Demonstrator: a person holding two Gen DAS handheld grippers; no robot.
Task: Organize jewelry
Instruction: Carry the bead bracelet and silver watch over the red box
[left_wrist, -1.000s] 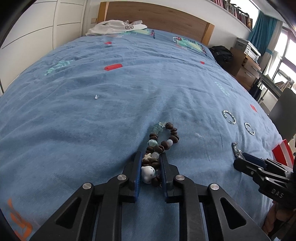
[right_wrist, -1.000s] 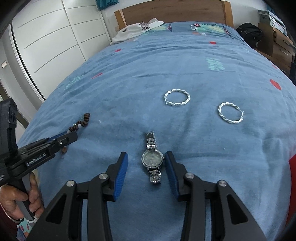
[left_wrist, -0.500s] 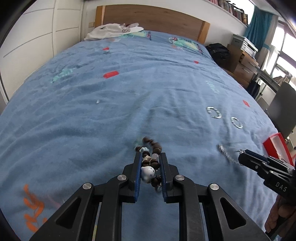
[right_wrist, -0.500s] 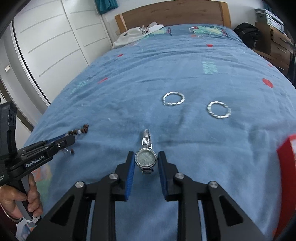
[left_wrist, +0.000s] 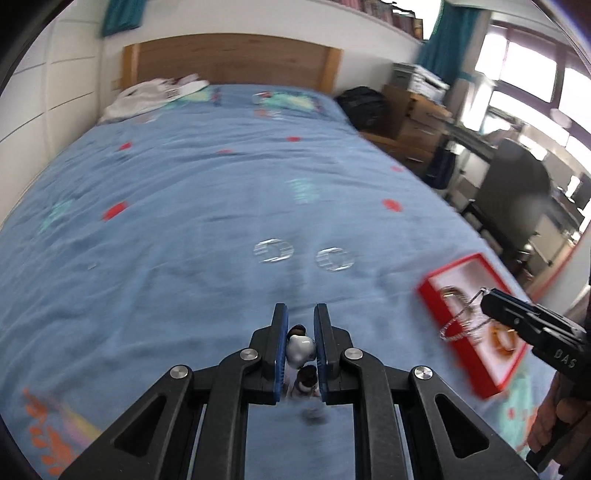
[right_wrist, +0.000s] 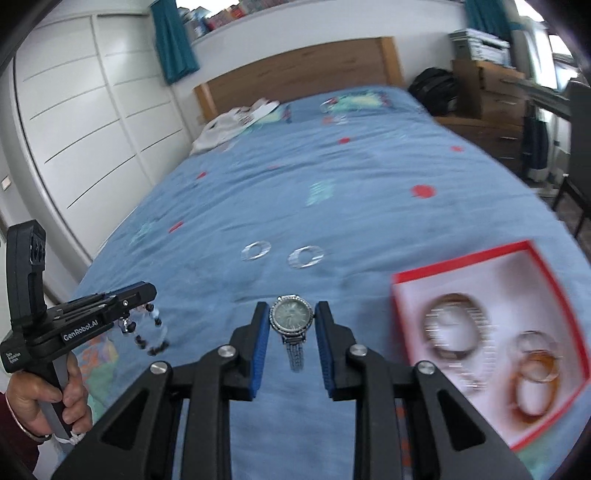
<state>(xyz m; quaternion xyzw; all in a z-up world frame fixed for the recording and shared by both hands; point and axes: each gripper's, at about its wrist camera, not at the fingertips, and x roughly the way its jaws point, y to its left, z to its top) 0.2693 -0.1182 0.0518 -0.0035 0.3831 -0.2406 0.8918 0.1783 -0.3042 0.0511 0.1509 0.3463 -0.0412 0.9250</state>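
**Both grippers loaded, box off to the right**

Far left in the right wrist view, a hand (right_wrist: 48, 398) carries the left gripper (left_wrist: 300, 354), jaws pressed tight on a bead bracelet (left_wrist: 301, 350). The white bead is pinched between the pads and the rest of the strand dangles below, clear of the bed (left_wrist: 166, 221). Two silver hoops (right_wrist: 280, 254) lie side by side mid-bed, not yet picked up.

Centre of that view, the right gripper (right_wrist: 291, 350) has just closed on a watch (right_wrist: 291, 321): pads clamp the round face, strap hangs loose underneath. To the right sits the red box (right_wrist: 406, 288) w/ bangles (right_wrist: 532, 369) already inside.

Risks, imo:
- Loose strand or strap swings and snags the box rim or the bedding.
- Grip on a round bead or smooth watch rim is small, so either could slip out.
- Both grippers heading for one box could bump each other.
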